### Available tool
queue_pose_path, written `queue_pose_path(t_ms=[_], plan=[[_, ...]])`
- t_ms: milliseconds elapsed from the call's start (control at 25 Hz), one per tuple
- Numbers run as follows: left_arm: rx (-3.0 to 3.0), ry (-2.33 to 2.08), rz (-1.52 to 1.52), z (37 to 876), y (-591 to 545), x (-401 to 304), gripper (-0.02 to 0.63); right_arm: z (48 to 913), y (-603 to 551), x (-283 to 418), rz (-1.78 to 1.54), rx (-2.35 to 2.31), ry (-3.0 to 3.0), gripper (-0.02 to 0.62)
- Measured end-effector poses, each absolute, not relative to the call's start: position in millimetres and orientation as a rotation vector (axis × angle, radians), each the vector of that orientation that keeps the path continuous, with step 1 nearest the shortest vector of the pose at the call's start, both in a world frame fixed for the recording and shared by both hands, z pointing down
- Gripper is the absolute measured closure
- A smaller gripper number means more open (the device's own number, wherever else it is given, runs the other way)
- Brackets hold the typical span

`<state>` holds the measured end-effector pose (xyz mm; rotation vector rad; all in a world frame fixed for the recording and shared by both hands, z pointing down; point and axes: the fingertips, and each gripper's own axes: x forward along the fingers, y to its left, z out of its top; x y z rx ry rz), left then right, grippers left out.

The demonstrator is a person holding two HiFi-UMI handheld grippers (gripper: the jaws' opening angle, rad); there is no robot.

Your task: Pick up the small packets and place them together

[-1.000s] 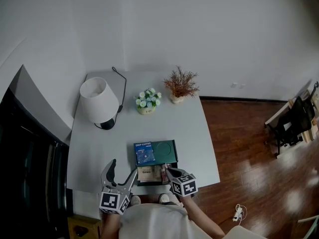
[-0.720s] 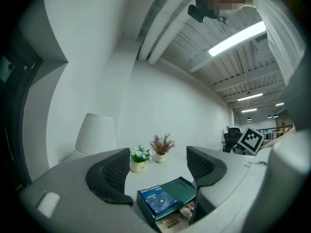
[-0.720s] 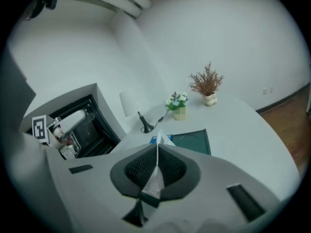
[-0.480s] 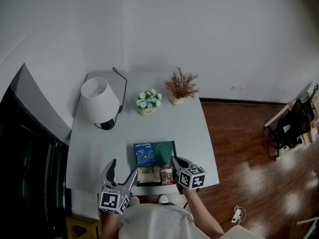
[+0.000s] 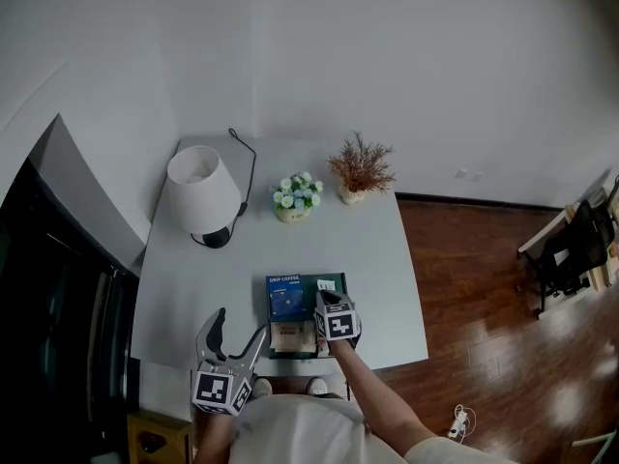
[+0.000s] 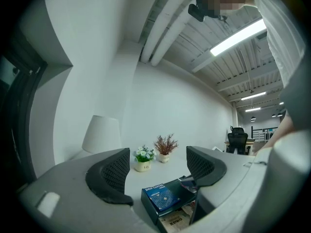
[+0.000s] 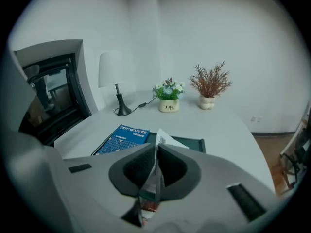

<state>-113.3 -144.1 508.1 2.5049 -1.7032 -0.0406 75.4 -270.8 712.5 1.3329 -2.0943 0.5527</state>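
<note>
A dark green box (image 5: 340, 283) lies open near the table's front edge. A blue drip-coffee packet (image 5: 284, 296) lies on the box's left part, and a tan packet (image 5: 288, 336) lies just in front of it. My right gripper (image 5: 327, 300) hovers over the box's right half, pinching a thin small packet (image 7: 155, 177) whose white end (image 5: 326, 285) sticks out past the tips. Its jaws are opening slightly, but the pads still press on the packet. My left gripper (image 5: 237, 334) stays open and empty at the front edge, left of the box (image 6: 149, 208).
At the back of the table stand a white lamp (image 5: 203, 193) with its cable, a small pot of flowers (image 5: 295, 199) and a dried plant in a vase (image 5: 360, 170). The wooden floor (image 5: 484, 317) lies off the table's right edge.
My right gripper has swung out to the right of the box and come back left and forward over it, with a packet in its jaws. The left gripper has stayed put.
</note>
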Motion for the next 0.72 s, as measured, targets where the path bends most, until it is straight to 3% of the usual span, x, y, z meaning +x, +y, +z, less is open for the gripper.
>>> queue_pose_path(t_ms=[360, 400, 440, 480, 720], plan=[[2.462, -1.752, -0.033, 511.4, -135.5, -125.2, 0.258, 735.4, -264.3, 66.3, 0.512, 1.213, -2.063, 0.538], [2.460, -1.753, -0.034, 512.0, -135.2, -125.7, 0.258, 731.2, -265.9, 63.7, 0.502, 1.225, -2.095, 0.503], [2.459, -1.753, -0.034, 512.5, -135.1, -126.3, 0.258, 726.4, -267.7, 60.9, 0.490, 1.234, -2.131, 0.329], [2.459, -1.753, -0.035, 512.6, -135.3, -126.7, 0.258, 719.5, -269.2, 58.7, 0.477, 1.246, -2.167, 0.247], [2.479, -1.731, -0.045, 508.6, -139.3, -119.5, 0.259, 610.1, -260.2, 63.2, 0.360, 1.414, -2.560, 0.247]])
